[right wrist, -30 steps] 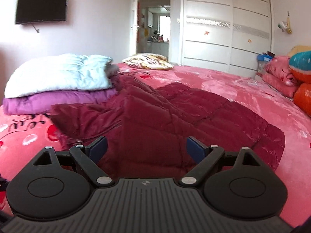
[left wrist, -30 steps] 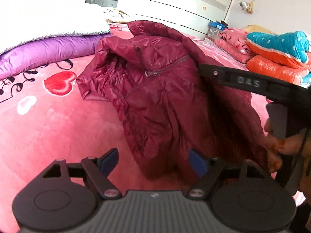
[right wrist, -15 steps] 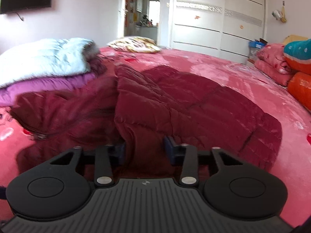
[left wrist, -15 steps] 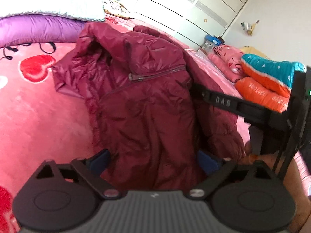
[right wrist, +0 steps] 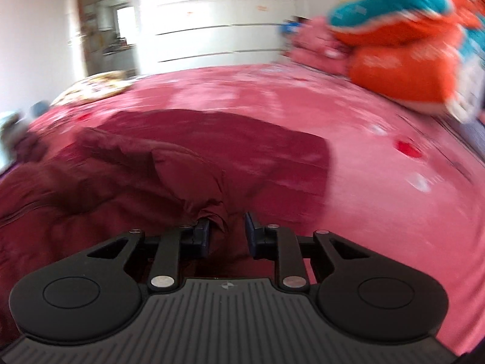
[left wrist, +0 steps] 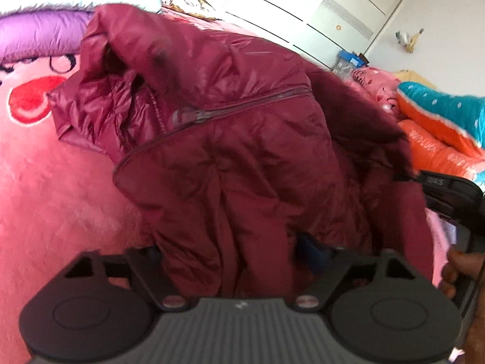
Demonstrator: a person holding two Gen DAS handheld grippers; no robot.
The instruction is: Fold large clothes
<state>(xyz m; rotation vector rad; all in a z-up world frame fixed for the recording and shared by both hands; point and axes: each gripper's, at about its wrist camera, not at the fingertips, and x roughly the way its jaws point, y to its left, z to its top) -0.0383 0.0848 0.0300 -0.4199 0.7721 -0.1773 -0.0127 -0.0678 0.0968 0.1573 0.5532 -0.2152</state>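
A: Lettering?
B: "GOOD LUCK" shows on the orange quilt (left wrist: pixel 436 148); other print is blurred.
A: Count?
B: One maroon jacket (left wrist: pixel 242 139), bunched on the pink bedspread (left wrist: pixel 60 188). The left gripper (left wrist: pixel 233 251) has been closing with jacket cloth between its fingers; pad contact is hidden. The right gripper (right wrist: pixel 226 238) has been closing, pinching a jacket fold.

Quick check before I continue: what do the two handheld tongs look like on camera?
Both match: left tongs and right tongs have a grey ribbed body with a small white logo, two round black discs, black linkage arms with silver rivets, and dark blue pads. The right tool's black housing carries white lettering, too blurred to read.
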